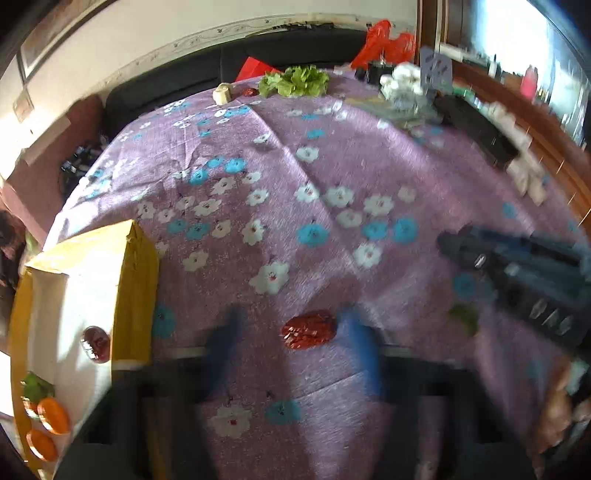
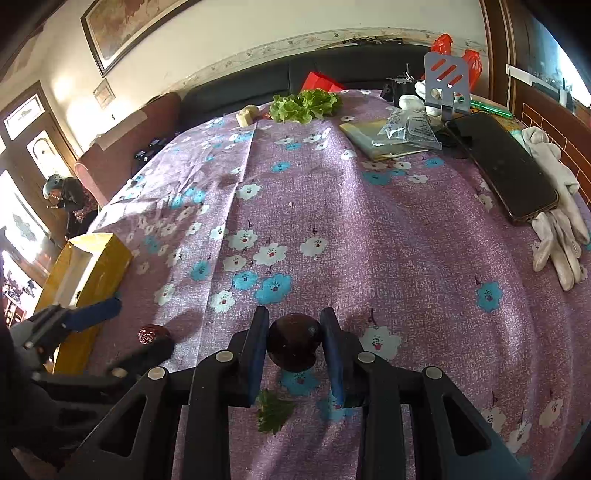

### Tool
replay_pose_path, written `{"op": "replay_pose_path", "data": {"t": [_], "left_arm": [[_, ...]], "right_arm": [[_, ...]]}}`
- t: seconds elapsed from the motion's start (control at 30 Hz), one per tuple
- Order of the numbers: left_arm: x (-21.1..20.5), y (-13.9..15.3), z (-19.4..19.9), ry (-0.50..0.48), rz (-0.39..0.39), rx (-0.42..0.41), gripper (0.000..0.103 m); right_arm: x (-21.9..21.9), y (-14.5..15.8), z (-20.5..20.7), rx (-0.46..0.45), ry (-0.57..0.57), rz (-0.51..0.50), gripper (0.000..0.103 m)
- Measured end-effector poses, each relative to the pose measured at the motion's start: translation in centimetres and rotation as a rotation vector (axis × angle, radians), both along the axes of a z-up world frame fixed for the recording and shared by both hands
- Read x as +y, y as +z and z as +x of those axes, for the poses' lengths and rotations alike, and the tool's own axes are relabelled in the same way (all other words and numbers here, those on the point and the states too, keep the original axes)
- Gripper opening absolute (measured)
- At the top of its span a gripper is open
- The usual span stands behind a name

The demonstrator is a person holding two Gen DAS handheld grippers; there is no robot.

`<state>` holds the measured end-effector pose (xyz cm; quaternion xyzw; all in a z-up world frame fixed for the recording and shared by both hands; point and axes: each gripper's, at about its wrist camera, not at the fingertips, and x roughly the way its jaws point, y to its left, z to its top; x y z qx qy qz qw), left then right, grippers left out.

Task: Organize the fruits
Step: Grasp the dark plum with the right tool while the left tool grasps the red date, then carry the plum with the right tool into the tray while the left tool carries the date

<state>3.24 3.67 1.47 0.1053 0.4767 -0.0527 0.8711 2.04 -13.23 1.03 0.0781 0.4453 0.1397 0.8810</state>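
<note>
Setting: a lived-in home room, most likely a living or dining room; the surface [image 2: 369, 229] is covered with a purple flowered cloth [image 2: 332, 206], with a dark sofa [image 2: 332, 70] against the wall behind it. Supporting evidence: framed picture [image 2: 122, 26] on a cream wall with a patterned border strip, wooden panelled door [image 2: 33, 147] at left, wood-trimmed window [image 2: 546, 48] at right. Household clutter on the surface: lettuce [image 2: 304, 105], phone [image 2: 504, 166], white gloves [image 2: 557, 221], red plastic bag [image 2: 458, 55], yellow cardboard box [image 2: 92, 266]
</note>
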Motion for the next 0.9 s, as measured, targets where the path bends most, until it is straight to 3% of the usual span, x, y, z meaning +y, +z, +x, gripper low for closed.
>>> {"op": "replay_pose_path", "data": {"t": [0.23,0.5,0.77,0.9], "left_arm": [[1.3,1.0,-1.3,0.036,-0.050,-0.013,0.030],[6.0,5.8,-6.3,0.114,-0.202,-0.083,0.030],[14.4,8.3,-12.3,0.339,-0.227,-0.194,0.030],[19.0,7.6,-14.2,0.457,-0.236,-0.184,0.030]], "right_arm": [[-0.2,-0.1,0.0,-0.003,-0.006,0.005,0.031],[0.4,0.6,-0.6,-0.039,0.037,0.038,0.031],[3.0,1.7,-2.5,-0.077,0.146,0.073,0.031],[5.3,2.1,-3.2,-0.033,0.191,0.102,0.031]]}}
